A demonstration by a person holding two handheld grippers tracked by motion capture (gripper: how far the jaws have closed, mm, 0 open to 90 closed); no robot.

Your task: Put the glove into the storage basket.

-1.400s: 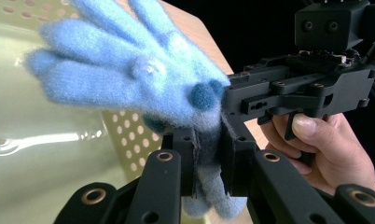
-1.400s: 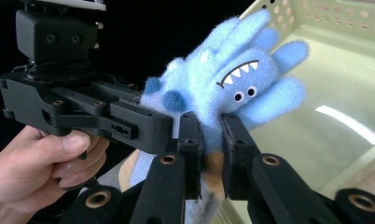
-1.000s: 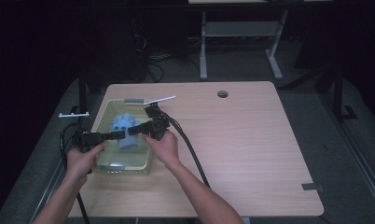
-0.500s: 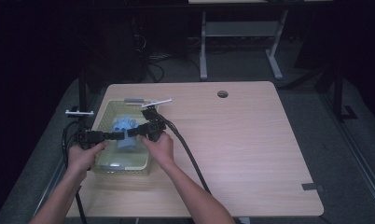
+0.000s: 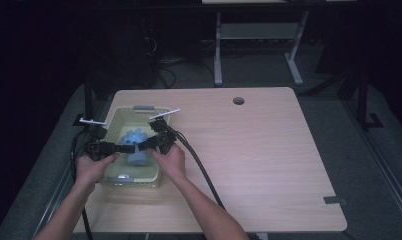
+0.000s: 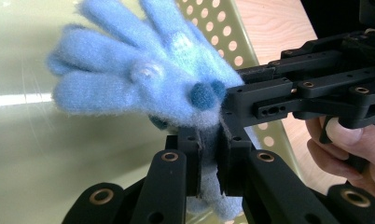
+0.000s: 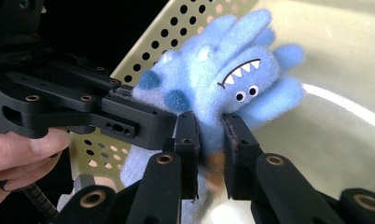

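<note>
Currently I have both grippers on the blue glove [image 5: 135, 148], which hangs inside the green basket [image 5: 115, 120] at the left edge of the bench [image 5: 269, 150]. My left gripper [image 6: 209, 154] is clamped on the fabric at the cuff end. My right gripper [image 7: 210, 144] also has the fabric between its jaws, which have just been opening slightly; its pads still touch the knit. The glove's monster face shows in the right gripper view.
</note>
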